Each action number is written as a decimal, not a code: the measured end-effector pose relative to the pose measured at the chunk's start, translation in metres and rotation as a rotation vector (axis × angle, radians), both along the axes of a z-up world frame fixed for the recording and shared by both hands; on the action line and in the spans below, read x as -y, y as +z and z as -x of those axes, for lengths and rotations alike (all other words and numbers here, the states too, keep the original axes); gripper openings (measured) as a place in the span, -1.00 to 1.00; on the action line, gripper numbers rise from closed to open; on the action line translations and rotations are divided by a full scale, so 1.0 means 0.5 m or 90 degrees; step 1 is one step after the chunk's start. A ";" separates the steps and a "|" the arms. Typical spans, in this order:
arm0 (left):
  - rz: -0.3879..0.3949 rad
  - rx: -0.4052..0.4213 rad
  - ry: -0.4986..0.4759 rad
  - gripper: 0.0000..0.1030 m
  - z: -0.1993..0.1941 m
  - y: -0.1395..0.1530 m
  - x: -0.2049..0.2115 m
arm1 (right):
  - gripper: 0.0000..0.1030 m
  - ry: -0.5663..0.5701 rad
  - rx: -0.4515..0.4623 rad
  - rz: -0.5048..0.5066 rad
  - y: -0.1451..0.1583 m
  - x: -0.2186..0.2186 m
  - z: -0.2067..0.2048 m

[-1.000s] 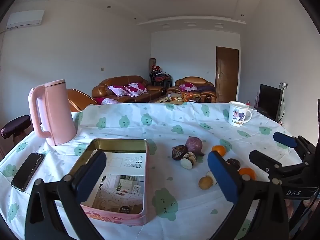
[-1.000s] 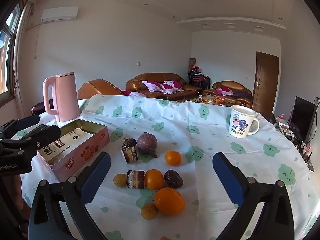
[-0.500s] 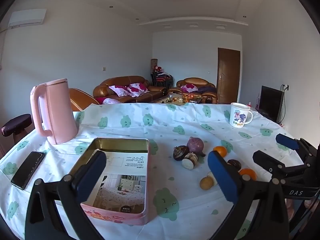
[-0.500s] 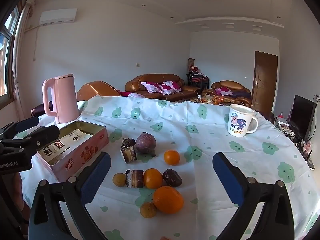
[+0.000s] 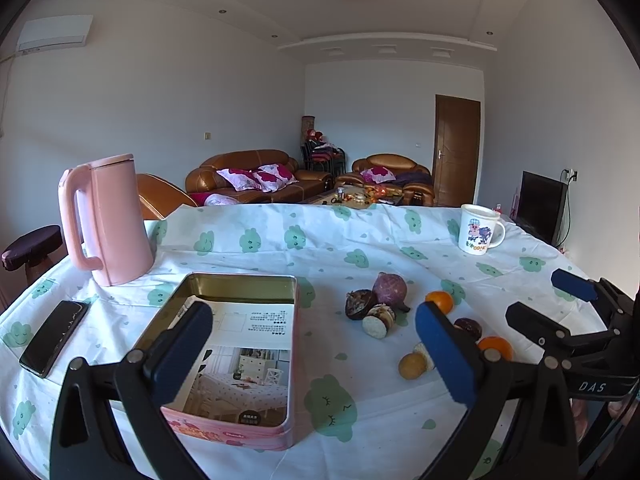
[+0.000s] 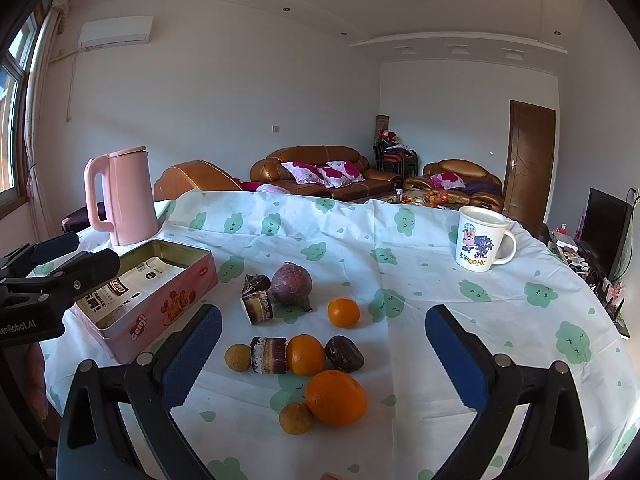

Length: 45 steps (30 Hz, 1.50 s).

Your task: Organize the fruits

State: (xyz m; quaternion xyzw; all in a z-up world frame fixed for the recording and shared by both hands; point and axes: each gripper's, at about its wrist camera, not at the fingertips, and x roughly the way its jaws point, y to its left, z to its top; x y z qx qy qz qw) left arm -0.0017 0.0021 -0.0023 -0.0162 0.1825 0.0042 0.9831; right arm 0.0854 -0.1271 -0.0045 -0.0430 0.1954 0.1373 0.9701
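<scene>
Several fruits and cake pieces lie on the cloud-print tablecloth [image 6: 440, 280]. In the right wrist view a big orange [image 6: 336, 397] is nearest, with a smaller orange [image 6: 305, 355], a small orange [image 6: 343, 312], a purple fruit [image 6: 291, 283] and two small brown fruits [image 6: 296, 418] around it. The open pink tin [image 5: 224, 426] holds a leaflet and stands to the left of the fruit. My left gripper [image 5: 314, 354] is open above the tin's near right corner. My right gripper [image 6: 324, 360] is open, held above the fruit cluster, holding nothing.
A pink kettle [image 5: 105, 220] stands at the back left, with a black phone [image 5: 54, 337] by the left table edge. A cartoon mug [image 6: 482, 238] is at the back right. Layered cake pieces [image 6: 269, 355] and a dark lump [image 6: 344, 353] lie among the fruit.
Both views have shifted only slightly; the scene sits a little lower in the left wrist view. Both grippers stay open, and nothing on the table has moved.
</scene>
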 end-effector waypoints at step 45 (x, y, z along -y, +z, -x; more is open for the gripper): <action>0.003 -0.005 0.002 1.00 -0.002 -0.014 0.002 | 0.98 0.000 -0.020 0.001 -0.023 0.003 -0.002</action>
